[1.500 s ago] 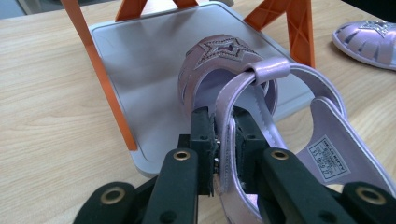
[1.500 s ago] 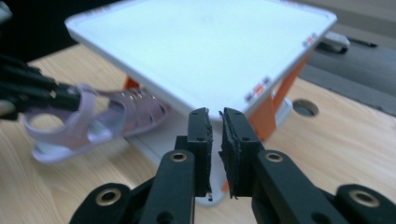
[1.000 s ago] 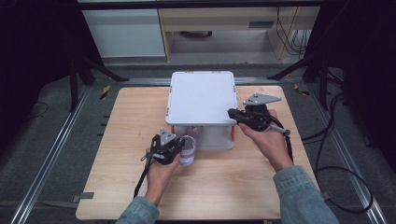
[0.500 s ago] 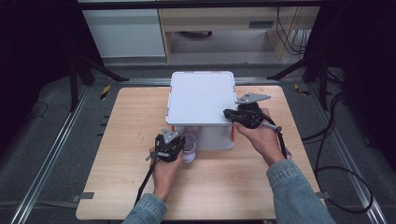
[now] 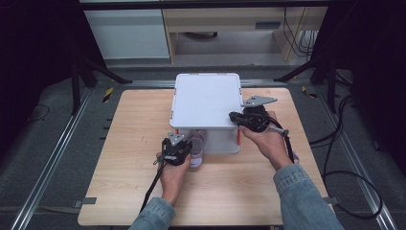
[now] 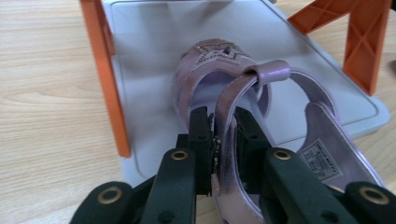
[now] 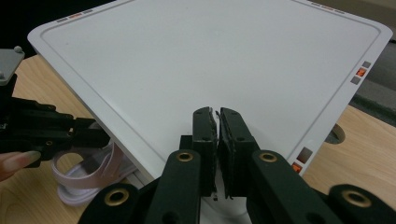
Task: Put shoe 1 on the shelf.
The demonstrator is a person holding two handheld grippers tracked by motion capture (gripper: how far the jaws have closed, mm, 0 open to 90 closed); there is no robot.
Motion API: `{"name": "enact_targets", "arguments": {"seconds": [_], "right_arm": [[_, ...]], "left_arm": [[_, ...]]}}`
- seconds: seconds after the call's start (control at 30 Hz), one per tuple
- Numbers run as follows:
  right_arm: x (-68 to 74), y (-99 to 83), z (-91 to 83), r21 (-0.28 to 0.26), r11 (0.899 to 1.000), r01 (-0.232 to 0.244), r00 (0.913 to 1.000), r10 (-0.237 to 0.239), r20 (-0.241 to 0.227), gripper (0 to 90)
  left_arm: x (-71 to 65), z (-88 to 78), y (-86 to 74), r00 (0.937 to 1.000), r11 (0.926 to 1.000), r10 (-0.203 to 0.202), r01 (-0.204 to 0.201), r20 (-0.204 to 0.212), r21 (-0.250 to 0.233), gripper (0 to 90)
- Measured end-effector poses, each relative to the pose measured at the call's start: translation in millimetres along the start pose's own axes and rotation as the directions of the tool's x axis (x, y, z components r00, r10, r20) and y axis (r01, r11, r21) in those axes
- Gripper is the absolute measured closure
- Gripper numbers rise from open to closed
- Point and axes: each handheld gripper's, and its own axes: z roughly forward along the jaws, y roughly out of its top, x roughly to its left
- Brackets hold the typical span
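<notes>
Two grippers work at a white two-tier rack (image 5: 207, 100) that stands on the wooden surface (image 5: 129, 143). At the rack's near left corner, the left gripper (image 5: 176, 149) pinches the heel strap of a lilac sandal (image 6: 233, 88) between its pads; its jaws have just been opening slightly, yet the strap is between them and pressed on both sides. Toe first, the sandal lies on the rack's grey lower shelf (image 6: 154, 56), its star-trimmed front band well under the top tray, while its heel juts out past the shelf's near edge over the surface. An orange post (image 6: 105, 70) of the rack stands just beside the sandal in the left gripper view. Over the rack's near right corner hovers the right gripper (image 5: 235, 118), its jaws clenched with nothing between them, just above the white top tray (image 7: 210, 51).
</notes>
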Motion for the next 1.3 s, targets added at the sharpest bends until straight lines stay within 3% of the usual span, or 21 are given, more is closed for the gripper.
{"name": "enact_targets", "arguments": {"seconds": [0.2,0.33,0.57,0.8,0.97,1.07,1.13,1.23,1.3], "right_arm": [[0.1,-0.3,0.5,-0.003,1.000,0.005,1.0000,-0.005,0.002,85.4],[0.8,-0.4,0.5,-0.004,1.000,0.010,0.9999,-0.010,0.006,85.4],[1.0,-0.8,0.6,-0.007,1.000,0.009,0.9999,-0.009,0.008,85.2],[0.7,-1.9,0.5,-0.015,1.000,0.004,1.0000,-0.004,0.007,84.7],[1.5,-1.8,0.5,-0.013,1.000,0.004,0.9999,-0.004,0.012,84.6],[1.8,-2.2,0.4,-0.016,1.000,0.005,0.9999,-0.005,0.014,84.6],[1.7,-2.6,0.4,-0.019,1.000,0.008,0.9999,-0.007,0.014,84.6],[1.3,-2.9,0.5,-0.022,1.000,0.003,0.9999,-0.003,0.012,84.5],[1.3,-2.9,0.5,-0.022,1.000,0.006,0.9999,-0.006,0.012,84.5]], "left_arm": [[-2.4,0.3,1.1,0.9999,0.9999,0.011,-0.011,0.011,-0.004,75.6],[-3.5,-2.0,1.9,0.9993,1.0000,-0.003,0.003,0.038,0.004,73.4],[-2.3,-1.5,1.7,0.9990,0.9999,0.017,-0.017,0.041,0.000,68.8],[-1.0,-14.9,6.0,0.9958,0.9963,0.076,-0.074,0.051,-0.043,60.0],[0.0,-32.0,8.2,0.9894,0.9899,0.128,-0.123,0.068,-0.071,58.1],[0.9,-44.4,12.0,0.9799,0.9811,0.181,-0.173,0.085,-0.086,66.6],[-0.1,-52.7,14.9,0.9685,0.9693,0.235,-0.227,0.082,-0.094,74.9],[-4.8,-62.8,16.7,0.9443,0.9446,0.322,-0.316,0.068,-0.089,82.8],[-9.2,-67.4,15.4,0.9244,0.9246,0.376,-0.370,0.062,-0.089,86.5]]}}
